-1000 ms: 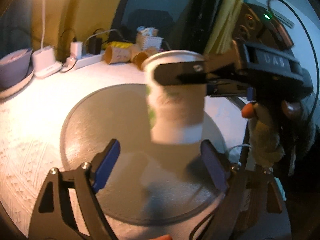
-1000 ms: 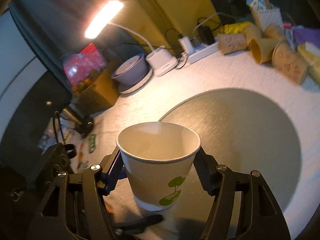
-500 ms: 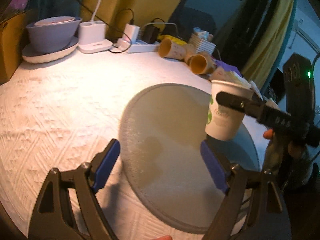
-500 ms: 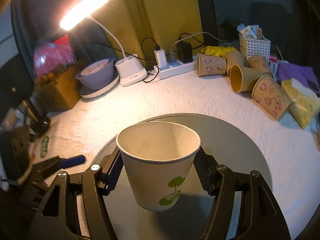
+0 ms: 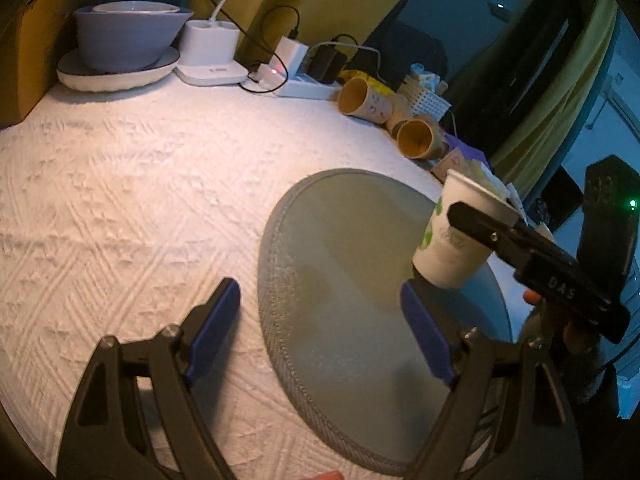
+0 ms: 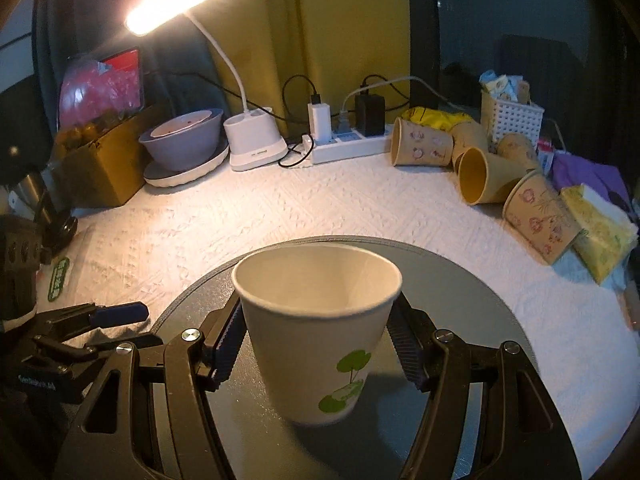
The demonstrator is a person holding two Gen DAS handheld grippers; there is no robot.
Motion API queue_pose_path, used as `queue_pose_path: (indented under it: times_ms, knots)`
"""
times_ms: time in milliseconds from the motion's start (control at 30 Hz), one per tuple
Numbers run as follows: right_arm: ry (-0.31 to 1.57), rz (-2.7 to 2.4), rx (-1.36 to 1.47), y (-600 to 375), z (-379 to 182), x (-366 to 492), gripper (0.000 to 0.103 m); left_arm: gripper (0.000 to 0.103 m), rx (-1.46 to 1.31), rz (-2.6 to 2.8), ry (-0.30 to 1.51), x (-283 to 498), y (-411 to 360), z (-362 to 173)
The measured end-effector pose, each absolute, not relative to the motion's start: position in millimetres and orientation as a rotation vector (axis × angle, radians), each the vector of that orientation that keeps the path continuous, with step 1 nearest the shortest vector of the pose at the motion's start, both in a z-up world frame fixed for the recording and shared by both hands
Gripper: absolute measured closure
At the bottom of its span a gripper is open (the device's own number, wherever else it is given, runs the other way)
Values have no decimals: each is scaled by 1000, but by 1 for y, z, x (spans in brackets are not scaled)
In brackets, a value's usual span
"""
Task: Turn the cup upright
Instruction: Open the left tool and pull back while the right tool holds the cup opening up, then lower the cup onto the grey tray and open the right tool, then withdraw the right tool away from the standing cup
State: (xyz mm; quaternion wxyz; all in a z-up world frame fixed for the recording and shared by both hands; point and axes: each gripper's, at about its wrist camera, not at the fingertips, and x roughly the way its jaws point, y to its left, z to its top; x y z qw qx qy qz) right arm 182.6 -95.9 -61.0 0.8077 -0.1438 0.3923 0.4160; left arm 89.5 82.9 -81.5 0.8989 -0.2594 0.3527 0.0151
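Note:
A white paper cup (image 6: 316, 340) with a green leaf print stands mouth up between the jaws of my right gripper (image 6: 316, 344), which is shut on it over the round grey mat (image 6: 480, 304). I cannot tell whether its base touches the mat. In the left wrist view the cup (image 5: 460, 236) is at the mat's (image 5: 340, 264) right side, held by the black right gripper (image 5: 472, 224). My left gripper (image 5: 320, 328) is open and empty, low over the mat's left edge, left of the cup.
Several brown paper cups (image 6: 484, 172) lie on their sides at the back right by a white basket (image 6: 508, 116) and a yellow packet (image 6: 600, 236). A power strip (image 6: 344, 144), lamp base (image 6: 256, 144), grey bowl on a plate (image 6: 184, 144) and cardboard box (image 6: 104, 164) line the back.
The right gripper has lowered the upright cup toward the mat's right side. The left gripper has drawn back to the left, away from the cup, staying open.

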Motion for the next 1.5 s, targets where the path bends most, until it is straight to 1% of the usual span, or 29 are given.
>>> queue_pose_path:
  times_ms: [167, 1000, 1033, 1100, 1500]
  knots:
    - [793, 879, -303, -102, -53, 181, 34, 19, -536, 40, 720, 87, 83, -80]
    - [799, 786, -367, -120, -68, 167, 34, 19, -506, 36, 690, 85, 78, -74]
    - [801, 782, -367, -120, -68, 167, 34, 19, -502, 37, 687, 85, 77, -73]
    - [802, 777, -366, -122, -68, 165, 30, 19, -494, 37, 680, 84, 76, -72]
    - [815, 748, -353, -142, -65, 149, 29, 19, -381, 27, 634, 68, 47, -57]
